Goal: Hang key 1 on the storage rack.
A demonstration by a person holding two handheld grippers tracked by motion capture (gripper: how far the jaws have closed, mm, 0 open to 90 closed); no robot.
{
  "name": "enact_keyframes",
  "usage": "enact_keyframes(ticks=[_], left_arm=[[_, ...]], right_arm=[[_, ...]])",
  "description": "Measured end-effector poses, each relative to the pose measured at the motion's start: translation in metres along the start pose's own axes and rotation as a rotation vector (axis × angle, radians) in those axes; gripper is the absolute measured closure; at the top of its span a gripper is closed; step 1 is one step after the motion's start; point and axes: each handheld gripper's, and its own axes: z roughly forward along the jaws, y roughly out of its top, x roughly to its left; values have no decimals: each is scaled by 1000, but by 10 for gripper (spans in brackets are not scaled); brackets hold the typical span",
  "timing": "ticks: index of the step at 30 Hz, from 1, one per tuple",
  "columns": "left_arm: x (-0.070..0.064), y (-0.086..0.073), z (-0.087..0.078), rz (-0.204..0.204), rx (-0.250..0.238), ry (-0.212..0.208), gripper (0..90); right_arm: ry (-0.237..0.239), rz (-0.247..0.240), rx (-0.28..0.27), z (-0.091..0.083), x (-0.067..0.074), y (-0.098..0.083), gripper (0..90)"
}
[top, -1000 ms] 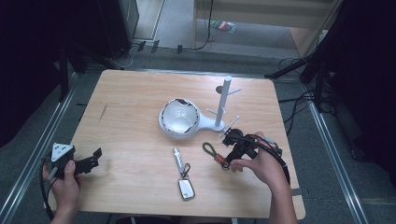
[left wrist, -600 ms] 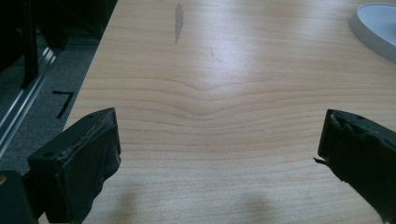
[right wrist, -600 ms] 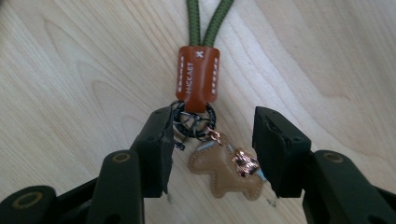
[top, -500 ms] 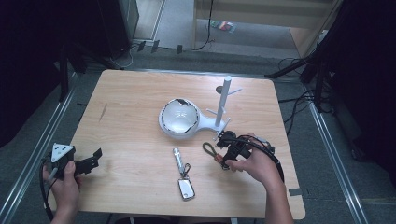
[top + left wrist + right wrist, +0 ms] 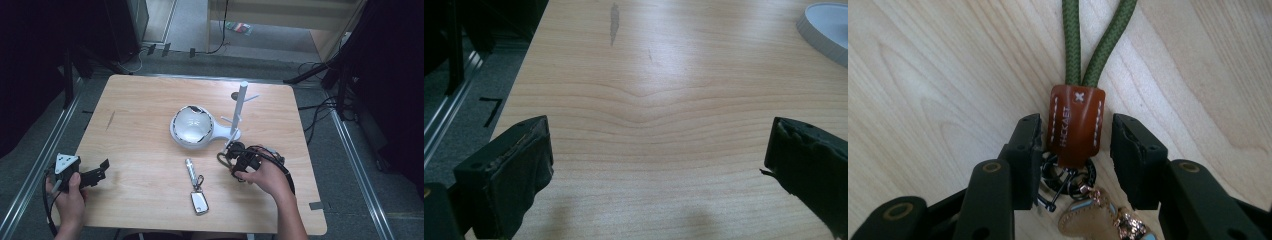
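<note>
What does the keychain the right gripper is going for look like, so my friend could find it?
Find the white peg stand on the wooden table; near its base is the right gripper. Between its jaws lies the keychain: a green cord loop with a brown leather tab, unlike the silver key fob nearby.

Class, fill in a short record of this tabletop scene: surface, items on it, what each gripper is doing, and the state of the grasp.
surface: wooden table
items: white round lamp; white peg stand; flashlight with car key
right gripper: fingers straddle the brown leather tab of a green cord keychain, jaws just closing, pads not yet pressing
left gripper: open over bare wood
</note>
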Motion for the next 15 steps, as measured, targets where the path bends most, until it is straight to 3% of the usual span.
enact_keyframes(ticks=[7,10,15], left_arm=[[0,0,0,0,0,0,0],[0,0,0,3,1,0,0],[0,0,0,3,2,0,0]], right_arm=[[7,24,-13,4,-2,1,588],[-10,16,-28,3,-2,0,658],[-9,35,-38,3,-2,-2,675]])
